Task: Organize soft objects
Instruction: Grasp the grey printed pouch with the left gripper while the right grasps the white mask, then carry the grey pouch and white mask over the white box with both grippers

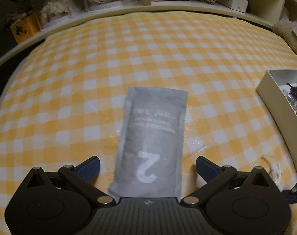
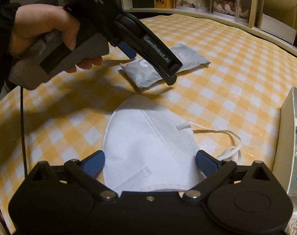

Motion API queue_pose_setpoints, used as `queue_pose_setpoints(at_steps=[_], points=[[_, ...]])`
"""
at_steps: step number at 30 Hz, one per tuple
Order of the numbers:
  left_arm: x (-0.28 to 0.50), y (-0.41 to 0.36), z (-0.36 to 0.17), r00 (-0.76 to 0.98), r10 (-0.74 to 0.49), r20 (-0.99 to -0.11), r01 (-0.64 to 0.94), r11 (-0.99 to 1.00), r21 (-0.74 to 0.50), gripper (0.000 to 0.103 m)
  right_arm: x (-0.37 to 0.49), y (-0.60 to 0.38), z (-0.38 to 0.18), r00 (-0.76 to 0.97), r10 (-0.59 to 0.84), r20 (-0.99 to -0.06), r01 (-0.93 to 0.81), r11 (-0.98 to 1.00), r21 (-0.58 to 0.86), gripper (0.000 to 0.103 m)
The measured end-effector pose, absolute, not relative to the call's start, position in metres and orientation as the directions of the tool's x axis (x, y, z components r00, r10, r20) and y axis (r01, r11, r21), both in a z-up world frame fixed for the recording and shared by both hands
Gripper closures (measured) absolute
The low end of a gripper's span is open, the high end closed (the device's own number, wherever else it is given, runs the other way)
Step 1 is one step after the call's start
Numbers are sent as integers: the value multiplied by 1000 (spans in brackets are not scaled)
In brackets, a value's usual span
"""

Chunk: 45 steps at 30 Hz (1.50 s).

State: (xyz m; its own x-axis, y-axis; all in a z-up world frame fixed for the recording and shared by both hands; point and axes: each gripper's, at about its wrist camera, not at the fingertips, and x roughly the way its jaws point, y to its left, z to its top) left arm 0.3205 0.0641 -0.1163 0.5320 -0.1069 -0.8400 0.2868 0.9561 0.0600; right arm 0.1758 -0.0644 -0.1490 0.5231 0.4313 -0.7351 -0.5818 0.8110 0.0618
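Note:
A grey soft packet (image 1: 152, 135) printed with a white "2" lies flat on the yellow checked cloth (image 1: 168, 54). My left gripper (image 1: 147, 167) is open, its blue pads on either side of the packet's near end. In the right wrist view the packet (image 2: 148, 72) lies further back, with the left gripper (image 2: 150, 66) over it. A white folded face mask (image 2: 148, 143) with ear loops (image 2: 228, 146) lies on the cloth. My right gripper (image 2: 150, 164) is open, its pads on either side of the mask's near part.
A white open box (image 1: 273, 92) with small items inside stands at the right edge of the cloth; it also shows in the right wrist view (image 2: 287, 137). Shelves (image 1: 128, 9) with boxes and plush items run along the far side.

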Motion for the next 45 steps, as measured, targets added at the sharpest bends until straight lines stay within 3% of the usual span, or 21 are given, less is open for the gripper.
queue_pose_setpoints(at_steps=[3, 5, 11, 14, 21, 33, 45], points=[[318, 58, -120, 520, -109, -848, 301, 952, 63, 2, 172, -65, -146, 520, 448, -727, -593, 802, 70, 24], [318, 54, -122, 517, -90, -851, 308, 947, 87, 4, 171, -64, -143, 519, 455, -723, -598, 798, 73, 44], [317, 53, -121, 524, -77, -848, 299, 949, 98, 22, 174, -73, -139, 527, 449, -722, -565, 820, 98, 84], [315, 50, -119, 530, -84, -844, 307, 947, 99, 34, 174, -74, -137, 527, 449, -721, -559, 823, 104, 92], [306, 48, -114, 539, -99, -836, 313, 946, 89, 48, 171, -75, -132, 541, 435, -720, -552, 830, 87, 98], [292, 67, -70, 635, -124, -762, 213, 977, 18, 51, 171, -111, -101, 626, 388, -676, -435, 894, 111, 98], [266, 57, -8, 737, -195, -647, 195, 978, -72, 51, 167, -172, -33, 775, 308, -552, -294, 949, 116, 98]])
